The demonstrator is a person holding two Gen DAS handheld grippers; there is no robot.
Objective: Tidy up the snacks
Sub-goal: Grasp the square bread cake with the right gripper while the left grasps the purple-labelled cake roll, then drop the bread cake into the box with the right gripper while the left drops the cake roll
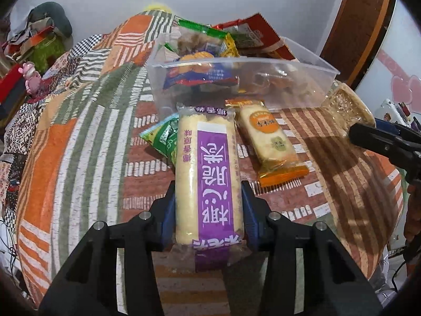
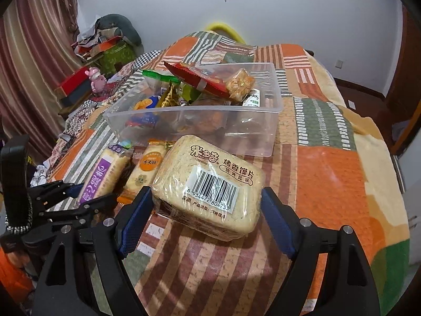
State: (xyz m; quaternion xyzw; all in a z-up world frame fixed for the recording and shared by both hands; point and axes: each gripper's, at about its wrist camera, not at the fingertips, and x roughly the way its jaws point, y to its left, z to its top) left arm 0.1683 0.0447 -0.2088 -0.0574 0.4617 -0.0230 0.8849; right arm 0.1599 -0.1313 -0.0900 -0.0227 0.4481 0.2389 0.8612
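- On the patchwork quilt [image 1: 86, 137], in the left wrist view, we see our left gripper [image 1: 209, 210] clamped on a long purple-labelled rice cracker pack [image 1: 208, 173], blue pads pressed to both of its sides.
- Just right of that pack lies an orange-ended cracker packet [image 1: 271, 142], and a green snack packet [image 1: 163, 137] pokes out from under the pack's left side.
- Beyond them stands a clear plastic bin [image 1: 302, 79] with wrapped snacks piled inside; a red packet [image 1: 263, 31] sticks up past its far rim.
- At the right edge of this view we make out the right gripper [image 1: 368, 134], touching the clear-wrapped baked bun slice pack [image 1: 347, 105].
- In the right wrist view, our right gripper [image 2: 208, 221] stands wide, its blue pads against the two sides of the baked bun slice pack [image 2: 210, 184], which rests on the quilt [image 2: 329, 179].
- The bin [image 2: 236, 131] sits just behind the pack, toward the quilt's far edge.
- To the left we see the purple pack [image 2: 102, 176], the orange-ended packet [image 2: 143, 173] and the left gripper [image 2: 79, 197].
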